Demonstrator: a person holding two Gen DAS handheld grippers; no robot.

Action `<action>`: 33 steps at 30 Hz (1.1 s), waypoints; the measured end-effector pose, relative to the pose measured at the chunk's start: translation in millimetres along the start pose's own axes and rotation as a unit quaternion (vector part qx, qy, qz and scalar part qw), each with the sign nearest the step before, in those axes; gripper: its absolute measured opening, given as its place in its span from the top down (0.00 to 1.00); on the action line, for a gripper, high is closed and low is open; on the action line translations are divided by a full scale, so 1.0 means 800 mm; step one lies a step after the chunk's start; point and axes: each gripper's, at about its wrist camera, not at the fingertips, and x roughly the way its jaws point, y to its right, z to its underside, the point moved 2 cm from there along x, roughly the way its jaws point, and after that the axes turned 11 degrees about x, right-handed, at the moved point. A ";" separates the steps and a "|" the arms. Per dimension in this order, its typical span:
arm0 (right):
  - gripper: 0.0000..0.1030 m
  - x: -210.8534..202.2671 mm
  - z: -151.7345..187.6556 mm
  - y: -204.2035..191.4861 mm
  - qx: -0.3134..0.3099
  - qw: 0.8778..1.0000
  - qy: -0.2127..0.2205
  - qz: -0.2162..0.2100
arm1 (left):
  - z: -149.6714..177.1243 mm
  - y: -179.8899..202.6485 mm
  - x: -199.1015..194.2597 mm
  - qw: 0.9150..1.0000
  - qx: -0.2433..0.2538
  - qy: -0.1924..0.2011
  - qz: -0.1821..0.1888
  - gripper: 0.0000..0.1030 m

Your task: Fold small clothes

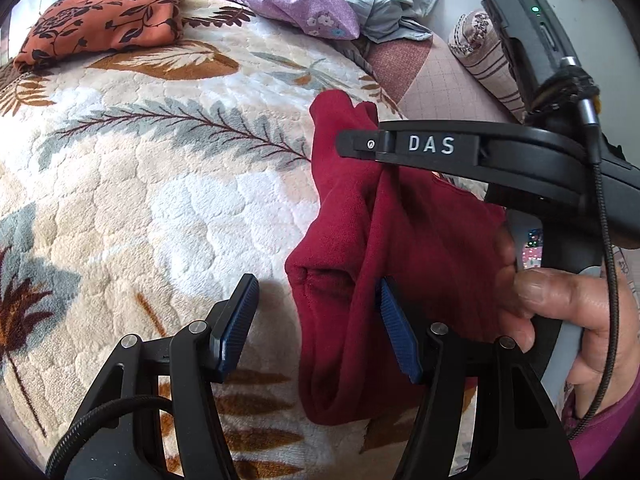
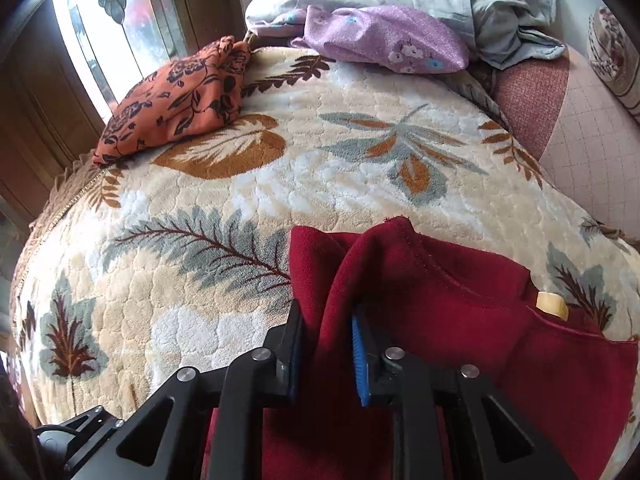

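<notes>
A dark red garment (image 1: 384, 248) hangs bunched above the leaf-patterned blanket (image 1: 160, 184). My right gripper (image 2: 326, 322) is shut on a fold of the red garment (image 2: 440, 300), which drapes to the right and below it. In the left wrist view the right gripper's body (image 1: 432, 146) is marked DAS and holds the cloth up. My left gripper (image 1: 316, 300) is open; the hanging cloth passes between its fingers, close to the right pad (image 1: 396, 332), and the left pad (image 1: 236, 320) is apart from it.
A folded orange floral cloth (image 2: 180, 100) lies at the blanket's far left. A purple floral cloth (image 2: 384, 36) and a pale grey-blue heap (image 2: 500, 4) lie at the back. A pink quilted sheet (image 2: 580, 128) is on the right, a window (image 2: 112, 40) on the left.
</notes>
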 end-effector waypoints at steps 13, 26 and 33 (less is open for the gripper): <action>0.84 -0.033 0.007 0.031 0.022 0.999 0.003 -0.028 | -0.020 0.031 -0.002 0.995 0.032 0.041 0.079 0.52; 0.41 0.021 0.001 -0.002 -0.016 0.998 -0.060 0.013 | -0.018 0.028 -0.001 0.997 0.043 0.024 0.055 0.52; 0.71 -0.001 0.004 0.020 0.003 1.000 -0.025 0.011 | -0.020 0.029 -0.007 0.997 0.057 0.025 0.035 0.52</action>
